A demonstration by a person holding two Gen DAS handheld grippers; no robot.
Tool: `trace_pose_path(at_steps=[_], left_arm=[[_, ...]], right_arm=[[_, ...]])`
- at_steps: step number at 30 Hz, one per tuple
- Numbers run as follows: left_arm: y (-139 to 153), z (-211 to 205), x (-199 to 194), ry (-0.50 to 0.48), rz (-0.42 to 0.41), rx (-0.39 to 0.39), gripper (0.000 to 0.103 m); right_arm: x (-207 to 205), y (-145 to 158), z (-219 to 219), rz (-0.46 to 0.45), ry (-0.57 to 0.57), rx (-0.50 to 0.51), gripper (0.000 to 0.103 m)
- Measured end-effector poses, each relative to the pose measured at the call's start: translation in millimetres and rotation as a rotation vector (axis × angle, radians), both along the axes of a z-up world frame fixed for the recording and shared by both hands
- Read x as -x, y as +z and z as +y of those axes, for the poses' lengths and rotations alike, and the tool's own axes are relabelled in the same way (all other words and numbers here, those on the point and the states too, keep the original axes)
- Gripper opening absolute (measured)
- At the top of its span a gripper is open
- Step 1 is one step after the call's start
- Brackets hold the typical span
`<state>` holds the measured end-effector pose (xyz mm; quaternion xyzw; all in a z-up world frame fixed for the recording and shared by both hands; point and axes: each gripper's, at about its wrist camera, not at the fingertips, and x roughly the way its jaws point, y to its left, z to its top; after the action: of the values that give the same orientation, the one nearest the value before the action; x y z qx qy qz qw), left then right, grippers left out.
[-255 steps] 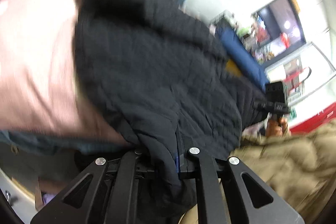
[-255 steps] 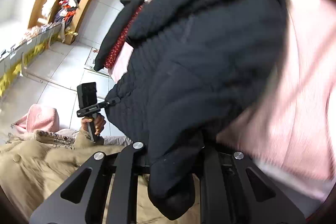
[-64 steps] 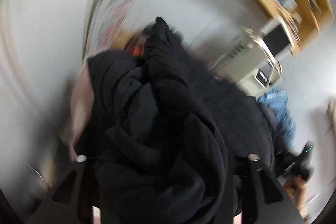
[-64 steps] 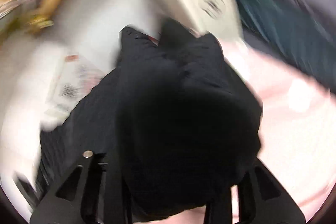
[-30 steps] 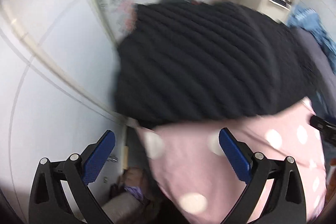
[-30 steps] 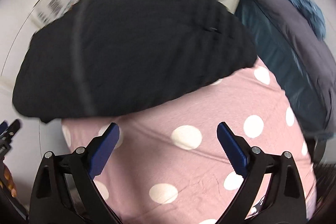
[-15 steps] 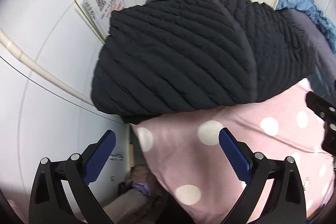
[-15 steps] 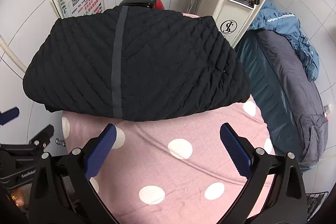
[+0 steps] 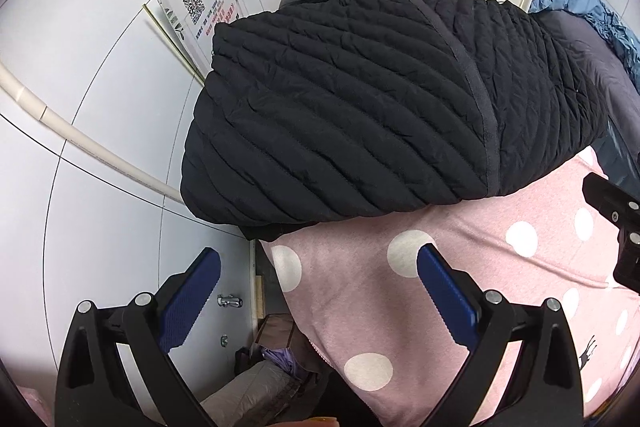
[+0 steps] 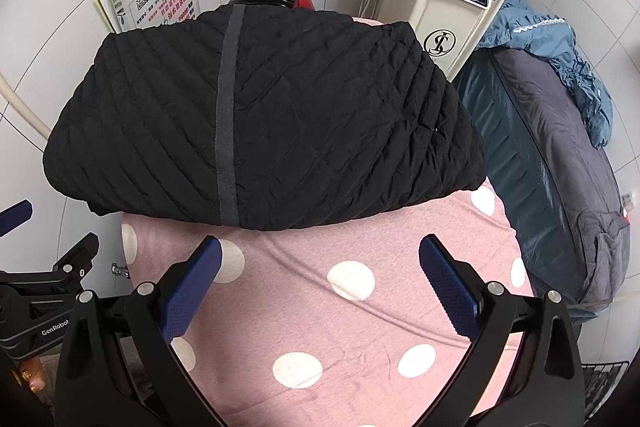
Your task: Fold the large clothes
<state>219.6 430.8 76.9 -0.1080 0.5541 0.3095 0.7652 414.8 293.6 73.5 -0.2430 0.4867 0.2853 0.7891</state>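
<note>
While both tools hang over the pink dotted cover | left gripper: spread wide, empty | right gripper: spread wide, empty, nearer (by my judgement) | black quilted jacket: one, folded, straight ahead at the cover's far end, long axis left-to-right | grippers: two

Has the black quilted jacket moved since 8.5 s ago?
Yes. The black quilted jacket went from both grippers' fingers to lying folded on the pink polka-dot cover.
</note>
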Motion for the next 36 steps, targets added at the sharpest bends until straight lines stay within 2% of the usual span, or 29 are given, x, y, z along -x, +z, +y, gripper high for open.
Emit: trace_pose_path(at_steps=[16, 36], left_arm=[[3, -2, 1, -0.003, 0.002, -0.022, 0.097], [-1, 7, 7, 0.020, 0.007, -0.011, 0.097]], right_arm=[[1, 1, 2, -0.001, 0.011, -0.003, 0.097], [6, -1, 14, -0.001, 0.042, 0.014, 0.097]])
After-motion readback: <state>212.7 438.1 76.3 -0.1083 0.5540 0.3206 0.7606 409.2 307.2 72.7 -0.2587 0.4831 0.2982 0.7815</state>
